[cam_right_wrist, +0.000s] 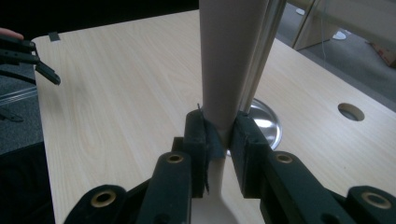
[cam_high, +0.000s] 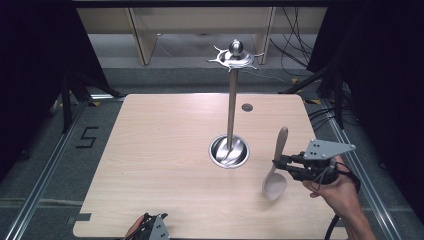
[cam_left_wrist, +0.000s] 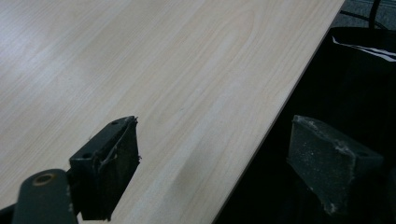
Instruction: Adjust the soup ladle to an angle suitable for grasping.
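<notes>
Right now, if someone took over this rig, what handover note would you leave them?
Right gripper: shut on the wooden spoon at its neck, handle up, bowl hanging just over the table.
Left gripper: jaws open, holding nothing, at the table's near edge.
Metal stand: upright mid-table, hooks at the top bare.
Done: spoon picked up.
Left: probably hanging the spoon on the stand.

A pale wooden spoon hangs clear of the surface, near its right edge. It stands almost upright, handle up and leaning slightly right, its oval bowl down and facing the camera. It is gripped at the neck, seemingly just above the bowl, just right of the steel stand's round base.
</notes>
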`<state>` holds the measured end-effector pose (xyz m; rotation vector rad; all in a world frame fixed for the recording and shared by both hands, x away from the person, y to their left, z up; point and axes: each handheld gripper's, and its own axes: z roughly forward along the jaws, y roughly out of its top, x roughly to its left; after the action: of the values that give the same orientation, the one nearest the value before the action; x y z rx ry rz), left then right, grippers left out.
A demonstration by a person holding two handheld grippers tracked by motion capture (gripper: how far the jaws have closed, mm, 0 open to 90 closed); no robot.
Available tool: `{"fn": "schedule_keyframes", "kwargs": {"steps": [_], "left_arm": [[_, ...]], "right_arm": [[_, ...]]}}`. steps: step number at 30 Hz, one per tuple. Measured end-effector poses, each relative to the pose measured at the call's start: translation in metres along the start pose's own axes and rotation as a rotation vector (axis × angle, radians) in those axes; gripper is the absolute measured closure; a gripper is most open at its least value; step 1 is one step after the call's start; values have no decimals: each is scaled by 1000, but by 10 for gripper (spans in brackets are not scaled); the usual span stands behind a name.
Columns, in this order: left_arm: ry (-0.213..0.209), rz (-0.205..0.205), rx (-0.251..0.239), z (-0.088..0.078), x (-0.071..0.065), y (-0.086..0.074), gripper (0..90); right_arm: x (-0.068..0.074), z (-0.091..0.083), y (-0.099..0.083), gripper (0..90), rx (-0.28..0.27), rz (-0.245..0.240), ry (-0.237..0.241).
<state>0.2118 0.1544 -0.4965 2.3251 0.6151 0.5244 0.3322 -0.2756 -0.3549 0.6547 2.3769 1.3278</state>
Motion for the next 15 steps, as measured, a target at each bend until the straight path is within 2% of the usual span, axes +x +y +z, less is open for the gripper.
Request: {"fn": "schedule_keyframes", "kwargs": {"steps": [5, 7, 9, 11, 15], "left_arm": [[14, 18, 7, -1, 0, 1, 155], [13, 15, 9, -1, 0, 1, 155], [3, 12, 10, -1, 0, 0, 156], [14, 16, 9, -1, 0, 1, 156], [-6, 5, 3, 0, 0, 1, 156]], "right_arm": [[-5, 2, 13, 778, -9, -17, -13], [-6, 3, 19, 778, -12, -12, -26], [-11, 3, 28, 778, -5, -31, -20], [-12, 4, 32, 778, -13, -27, -34], [-20, 4, 41, 778, -1, -38, -34]]}}
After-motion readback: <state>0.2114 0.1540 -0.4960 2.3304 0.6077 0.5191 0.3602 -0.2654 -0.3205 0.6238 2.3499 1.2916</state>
